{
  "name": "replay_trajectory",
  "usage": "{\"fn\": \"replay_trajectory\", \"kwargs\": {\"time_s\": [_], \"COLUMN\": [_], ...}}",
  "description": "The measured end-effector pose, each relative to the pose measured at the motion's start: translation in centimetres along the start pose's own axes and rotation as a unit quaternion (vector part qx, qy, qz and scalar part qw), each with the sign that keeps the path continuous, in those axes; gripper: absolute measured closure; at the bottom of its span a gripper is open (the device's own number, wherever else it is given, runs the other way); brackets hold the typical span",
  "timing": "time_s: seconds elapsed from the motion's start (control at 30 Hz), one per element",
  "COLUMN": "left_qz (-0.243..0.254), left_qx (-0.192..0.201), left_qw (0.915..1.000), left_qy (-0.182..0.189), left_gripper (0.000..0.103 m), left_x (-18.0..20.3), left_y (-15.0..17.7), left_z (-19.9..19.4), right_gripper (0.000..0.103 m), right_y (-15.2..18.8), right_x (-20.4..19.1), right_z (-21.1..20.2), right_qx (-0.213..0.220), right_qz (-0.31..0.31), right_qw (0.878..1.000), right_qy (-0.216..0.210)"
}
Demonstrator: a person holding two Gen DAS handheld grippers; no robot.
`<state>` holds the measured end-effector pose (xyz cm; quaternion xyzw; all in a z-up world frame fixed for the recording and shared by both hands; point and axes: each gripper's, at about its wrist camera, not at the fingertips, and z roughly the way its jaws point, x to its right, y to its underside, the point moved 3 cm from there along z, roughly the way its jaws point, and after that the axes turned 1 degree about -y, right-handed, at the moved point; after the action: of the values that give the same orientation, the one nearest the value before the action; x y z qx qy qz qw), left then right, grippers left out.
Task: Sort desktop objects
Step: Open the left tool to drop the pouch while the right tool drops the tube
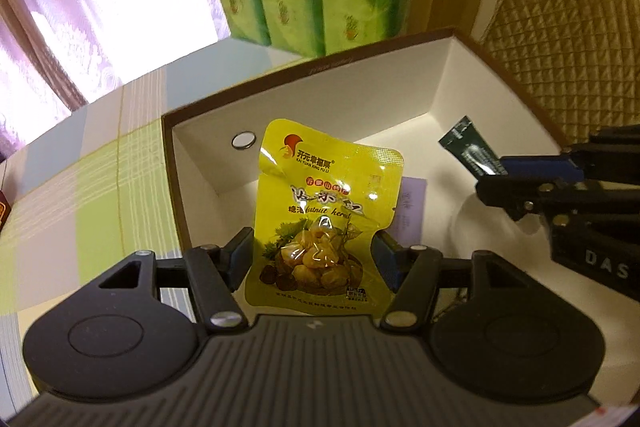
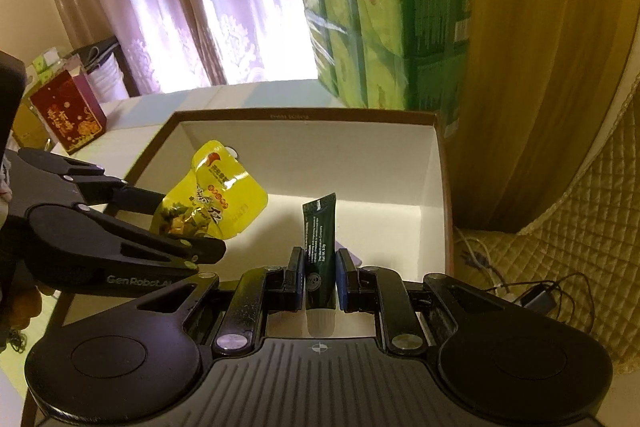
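My left gripper (image 1: 314,251) is shut on a yellow chestnut snack pouch (image 1: 326,215), pinched by its lower sides and standing upright above the open white box (image 1: 360,95). In the right wrist view the same yellow pouch (image 2: 212,203) hangs over the box's left part, held by the left gripper (image 2: 188,227). My right gripper (image 2: 319,275) is shut on a dark green tube (image 2: 319,243), cap end toward the camera, over the white box (image 2: 304,155). From the left wrist view that right gripper (image 1: 502,167) comes in from the right with the green tube (image 1: 470,149) sticking out.
On the box floor lie a small round silver object (image 1: 243,140) and a pale purple paper (image 1: 410,211). Green tissue packs (image 2: 384,19) stand behind the box. A checked tablecloth (image 1: 88,195) covers the table. A red box (image 2: 68,111) sits far left; cables (image 2: 536,295) lie at right.
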<state>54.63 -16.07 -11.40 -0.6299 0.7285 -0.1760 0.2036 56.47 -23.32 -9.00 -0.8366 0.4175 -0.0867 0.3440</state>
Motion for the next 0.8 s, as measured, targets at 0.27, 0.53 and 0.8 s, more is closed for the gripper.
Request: {"fn": "replay_trajectory", "kwargs": {"time_s": [0.27, 0.53, 0.8], "left_qz": [0.021, 0.034, 0.04], "left_qx": [-0.001, 0.015, 0.024], "left_qw": [0.9997, 0.9992, 0.9988], "left_qy": [-0.013, -0.016, -0.017], "left_gripper": [0.041, 0.027, 0.027], "left_x": [0.8, 0.9, 0.8], "left_y": [-0.6, -0.8, -0.9], "left_z": [1.8, 2.1, 1.6], "right_gripper": [0.09, 0.09, 0.089], "right_y": [-0.3, -0.4, -0.4], "right_x": [0.7, 0.7, 0.5], "right_z": [1.4, 1.9, 2.0], "right_qx": [-0.011, -0.011, 0.004], "right_qz": [0.001, -0.004, -0.016], "right_qw": [1.0, 1.0, 1.0], "right_qy": [0.009, 0.01, -0.001]}}
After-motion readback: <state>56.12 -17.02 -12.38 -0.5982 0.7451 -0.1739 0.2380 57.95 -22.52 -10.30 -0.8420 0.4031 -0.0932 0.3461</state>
